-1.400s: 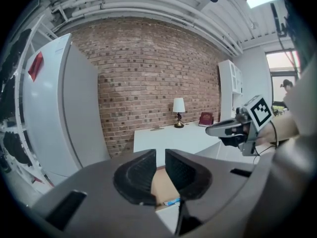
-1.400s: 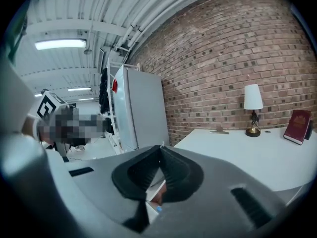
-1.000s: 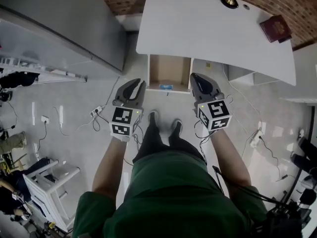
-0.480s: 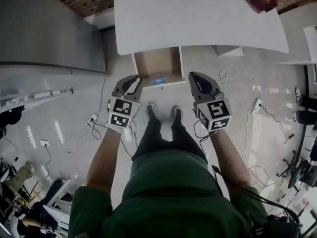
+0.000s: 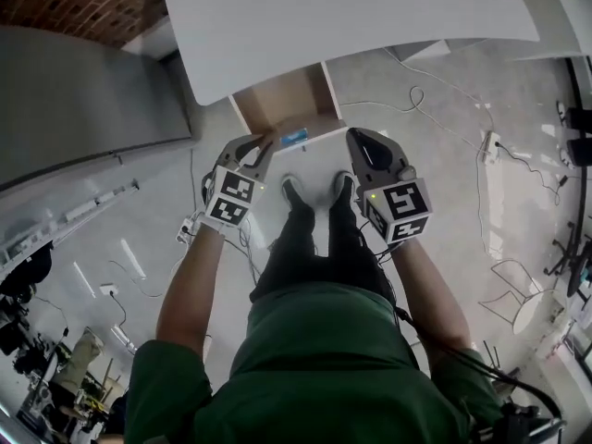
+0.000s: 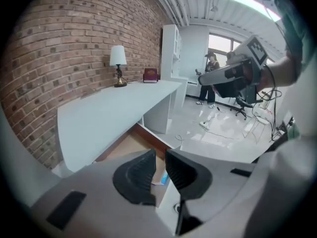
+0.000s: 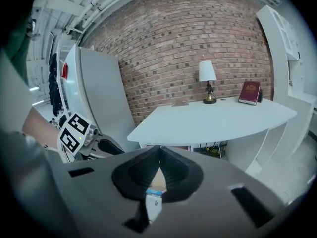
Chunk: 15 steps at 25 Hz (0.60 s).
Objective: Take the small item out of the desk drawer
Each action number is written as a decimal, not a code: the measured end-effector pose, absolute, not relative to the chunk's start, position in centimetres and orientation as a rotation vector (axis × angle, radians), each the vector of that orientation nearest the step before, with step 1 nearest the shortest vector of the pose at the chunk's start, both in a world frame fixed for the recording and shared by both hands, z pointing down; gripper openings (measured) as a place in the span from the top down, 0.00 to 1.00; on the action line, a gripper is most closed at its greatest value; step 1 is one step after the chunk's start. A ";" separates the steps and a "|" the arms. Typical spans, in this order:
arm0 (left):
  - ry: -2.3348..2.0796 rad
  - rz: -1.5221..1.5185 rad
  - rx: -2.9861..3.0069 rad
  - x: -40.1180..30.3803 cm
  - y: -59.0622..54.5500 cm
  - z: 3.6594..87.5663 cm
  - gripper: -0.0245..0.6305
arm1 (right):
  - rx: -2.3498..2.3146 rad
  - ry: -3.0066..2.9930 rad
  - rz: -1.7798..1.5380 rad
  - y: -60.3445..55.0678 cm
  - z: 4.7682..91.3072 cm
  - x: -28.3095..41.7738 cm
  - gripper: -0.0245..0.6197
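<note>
lying crosswise in drawer [image 5: 277, 100], small item [image 5: 296, 138]

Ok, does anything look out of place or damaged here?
Nothing spilled or damaged. The drawer stands open under the desk, a small blue item at its front; cables lie loose on the floor.

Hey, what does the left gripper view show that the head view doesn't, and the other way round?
Only the left gripper view: the lamp and red book on the white desk. Only the head view: the person's shoes and green shirt. Both: the desk, its open drawer, the small blue item inside it, and the right gripper.
</note>
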<state>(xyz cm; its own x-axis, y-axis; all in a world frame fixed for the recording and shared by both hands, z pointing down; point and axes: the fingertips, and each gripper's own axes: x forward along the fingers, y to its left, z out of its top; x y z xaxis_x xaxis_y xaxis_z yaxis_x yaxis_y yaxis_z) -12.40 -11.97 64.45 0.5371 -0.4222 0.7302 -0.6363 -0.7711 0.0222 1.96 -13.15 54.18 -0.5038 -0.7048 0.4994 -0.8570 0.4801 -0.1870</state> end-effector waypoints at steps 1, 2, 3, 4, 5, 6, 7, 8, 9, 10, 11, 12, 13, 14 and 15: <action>-0.860 1.090 2.489 -12.2 -12.0 65.3 0.88 | 1.311 -2.370 0.613 -12.9 54.9 2.1 0.95; -0.841 1.113 2.486 -12.0 -11.9 66.2 0.88 | 1.307 -2.363 0.630 -12.6 55.6 2.2 0.95; -0.823 1.139 2.484 -11.9 -11.9 67.1 0.88 | 1.302 -2.356 0.647 -12.4 56.4 2.4 0.95; -0.803 1.168 2.482 -11.8 -11.7 68.0 0.87 | 1.295 -2.348 0.665 -12.1 57.2 2.6 0.95; -0.782 1.200 2.480 -11.8 -11.4 68.8 0.87 | 1.288 -2.340 0.684 -11.7 57.9 2.7 0.95; -0.760 1.230 2.476 -11.8 -11.1 69.6 0.87 | 1.282 -2.334 0.702 -11.4 58.5 2.9 0.95; -0.743 1.255 2.472 -11.8 -10.9 70.3 0.86 | 1.275 -2.328 0.715 -11.1 59.1 3.0 0.95; -0.729 1.274 2.467 -11.8 -11.0 71.1 0.86 | 1.268 -2.322 0.724 -11.0 59.7 3.2 0.95; -0.719 1.287 2.460 -11.8 -11.1 71.8 0.85 | 1.259 -2.317 0.731 -11.0 60.2 3.3 0.95; -0.708 1.297 2.451 -11.7 -11.2 72.5 0.85 | 1.250 -2.312 0.738 -10.9 60.7 3.4 0.95; -0.696 1.308 2.439 -11.8 -11.1 73.2 0.84 | 1.243 -2.308 0.746 -10.8 61.1 3.6 0.95; -0.682 1.322 2.426 -11.8 -10.9 73.9 0.83 | 1.233 -2.303 0.757 -10.5 61.5 3.7 0.95; -0.668 1.337 2.414 -11.8 -10.8 74.5 0.82 | 1.221 -2.296 0.770 -10.3 61.9 3.9 0.95; -0.653 1.354 2.404 -11.8 -10.8 75.1 0.81 | 1.210 -2.290 0.780 -10.2 62.3 4.1 0.95; -0.637 1.371 2.395 -11.7 -10.9 75.8 0.80 | 1.204 -2.286 0.788 -10.1 62.6 4.2 0.95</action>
<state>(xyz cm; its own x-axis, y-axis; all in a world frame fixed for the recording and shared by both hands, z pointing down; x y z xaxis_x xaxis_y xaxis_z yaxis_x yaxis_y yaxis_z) -11.71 -10.86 75.76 0.4440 -0.2240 0.8676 -0.5187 -0.8537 0.0450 4.23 -10.11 62.61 -0.5263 -0.5941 0.6083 -0.8427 0.4597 -0.2802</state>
